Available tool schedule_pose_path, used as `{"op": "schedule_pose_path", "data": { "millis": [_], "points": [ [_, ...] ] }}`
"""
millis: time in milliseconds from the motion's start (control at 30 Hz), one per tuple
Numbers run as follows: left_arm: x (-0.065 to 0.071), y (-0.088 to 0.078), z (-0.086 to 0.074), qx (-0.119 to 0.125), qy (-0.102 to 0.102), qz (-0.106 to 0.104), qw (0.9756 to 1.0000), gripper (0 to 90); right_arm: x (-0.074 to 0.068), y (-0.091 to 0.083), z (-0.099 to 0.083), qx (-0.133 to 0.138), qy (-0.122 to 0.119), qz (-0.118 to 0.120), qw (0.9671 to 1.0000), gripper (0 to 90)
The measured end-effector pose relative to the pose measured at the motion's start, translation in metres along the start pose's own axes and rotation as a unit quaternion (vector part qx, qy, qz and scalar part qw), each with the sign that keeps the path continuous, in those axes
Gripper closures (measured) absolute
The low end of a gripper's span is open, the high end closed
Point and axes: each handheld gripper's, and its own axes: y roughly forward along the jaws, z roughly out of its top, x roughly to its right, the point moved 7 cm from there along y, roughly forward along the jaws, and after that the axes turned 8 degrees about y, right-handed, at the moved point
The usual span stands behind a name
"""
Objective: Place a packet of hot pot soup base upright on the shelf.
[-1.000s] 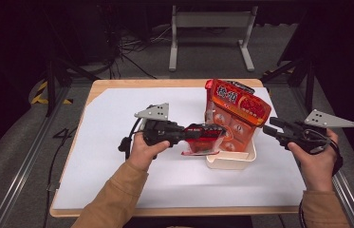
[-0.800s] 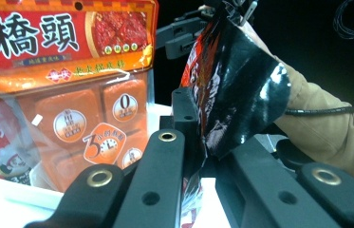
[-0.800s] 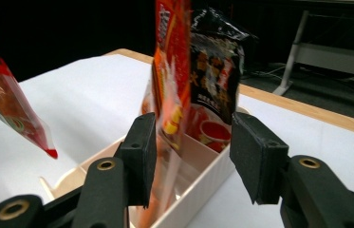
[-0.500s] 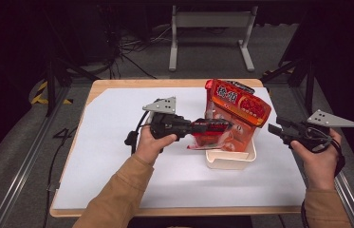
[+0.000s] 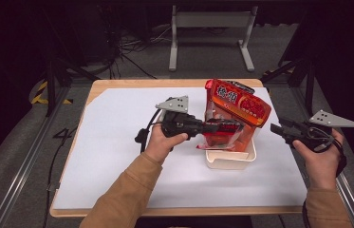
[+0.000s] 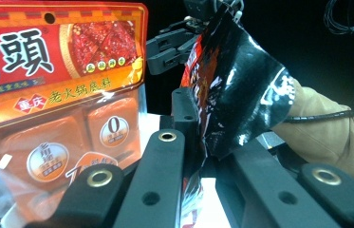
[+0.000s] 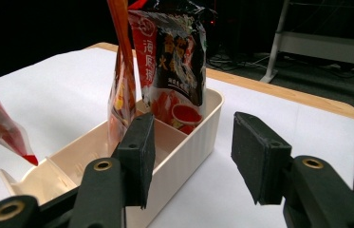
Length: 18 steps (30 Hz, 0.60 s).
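1. Your left claw [image 5: 222, 127] is clamped tight on a black-and-red sauce packet [image 6: 231, 90], held over the cream box [image 5: 231, 159] just beneath its tips.
2. Your right claw [image 7: 191, 154] has just been opening; its jaws stand about half apart, with nothing between them, close beside the box's wall.
3. Inside the box beyond your left claw stands a large orange pouch [image 5: 236, 107], upright, with a dark packet [image 7: 174, 52] beside it.
4. The box sits on the white-covered desk [image 5: 117, 142].
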Motion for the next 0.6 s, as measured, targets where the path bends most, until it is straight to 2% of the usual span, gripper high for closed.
{"op": "schedule_pose_path", "data": {
  "millis": [333,600],
  "points": [
    [-0.005,0.012,-0.001,0.007,0.008,0.010,0.9999,89.9,0.006,0.001,-0.002,0.004,0.010,-0.007,0.9999,47.0],
    [-0.006,0.021,-0.005,0.011,0.009,0.010,0.9998,89.9,0.009,0.004,-0.004,0.006,0.013,-0.015,0.9998,44.3]
  ]
}}
